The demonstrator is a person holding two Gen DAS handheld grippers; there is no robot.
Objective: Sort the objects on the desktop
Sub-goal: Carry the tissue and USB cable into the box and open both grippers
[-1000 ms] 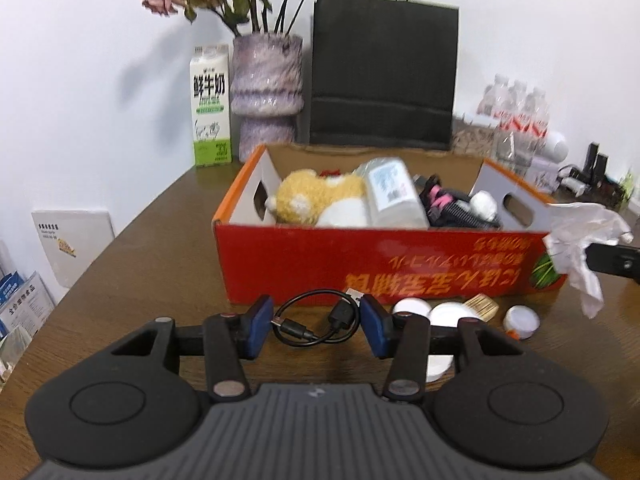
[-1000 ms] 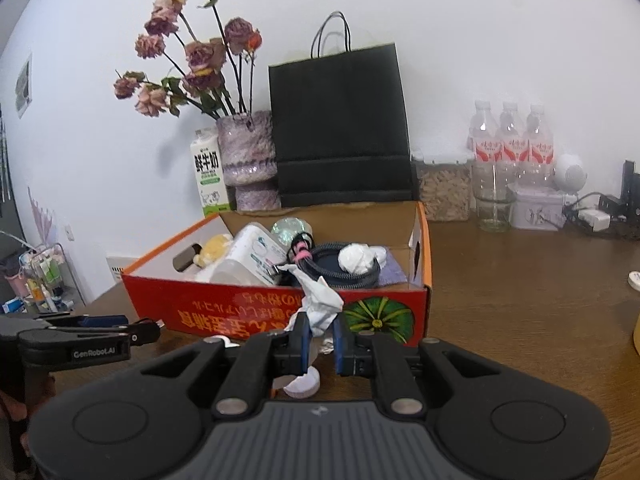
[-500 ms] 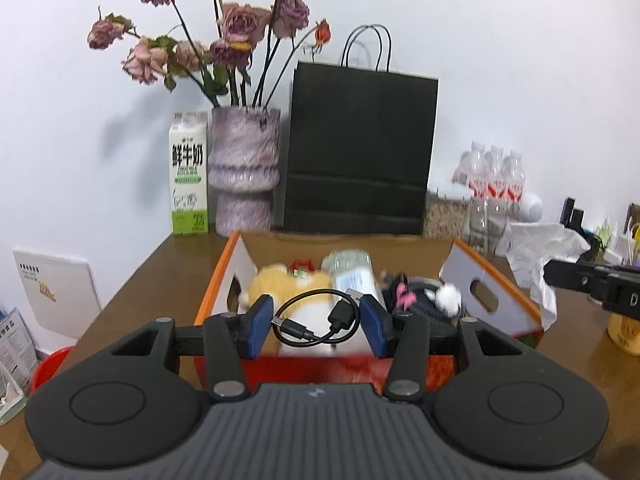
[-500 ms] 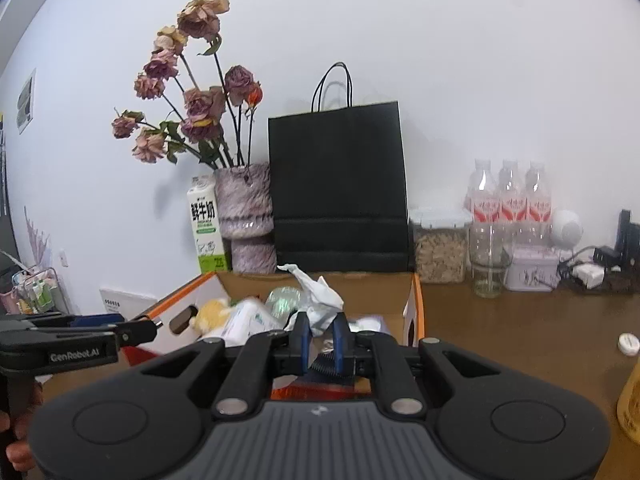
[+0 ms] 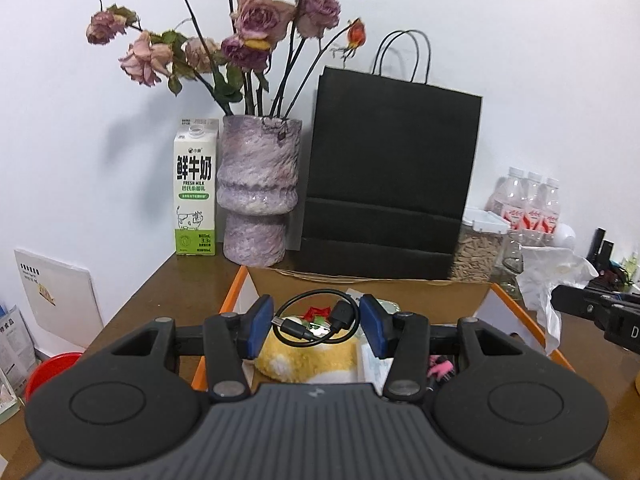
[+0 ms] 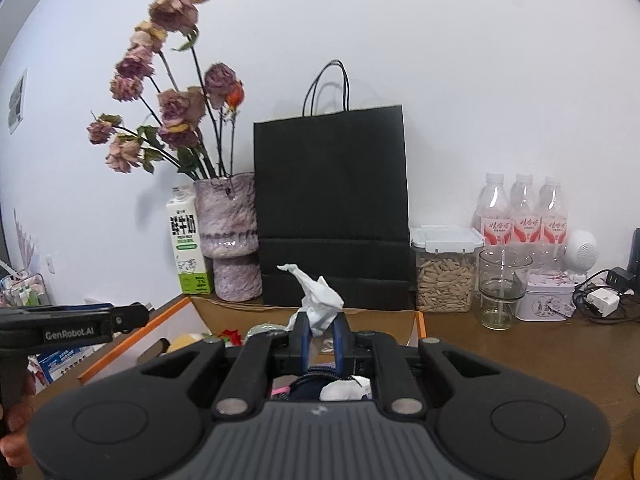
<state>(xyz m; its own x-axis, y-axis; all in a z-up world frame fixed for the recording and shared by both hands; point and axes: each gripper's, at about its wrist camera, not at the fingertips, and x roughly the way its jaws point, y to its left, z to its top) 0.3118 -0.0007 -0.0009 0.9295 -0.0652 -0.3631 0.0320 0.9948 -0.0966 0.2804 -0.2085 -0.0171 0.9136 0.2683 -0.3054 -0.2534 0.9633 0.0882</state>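
Observation:
My left gripper (image 5: 317,320) is shut on a coiled black USB cable (image 5: 316,318), held in the air over the open cardboard box (image 5: 400,294). Below it in the box lies a yellow plush toy (image 5: 304,360). My right gripper (image 6: 320,326) is shut on a crumpled white tissue (image 6: 318,300), also above the box (image 6: 132,350). In the left wrist view the right gripper (image 5: 600,312) with its tissue (image 5: 552,280) shows at the right edge. The left gripper (image 6: 76,326) shows at the left of the right wrist view.
Behind the box stand a milk carton (image 5: 196,188), a purple vase of dried roses (image 5: 258,188) and a black paper bag (image 5: 388,184). A jar of seeds (image 6: 444,270), a glass (image 6: 502,288), water bottles (image 6: 520,216), a tin and chargers sit at back right.
Both grippers rose and moved forward with their loads, from in front of the box's red side to above its open top. The small items on the table dropped out of view.

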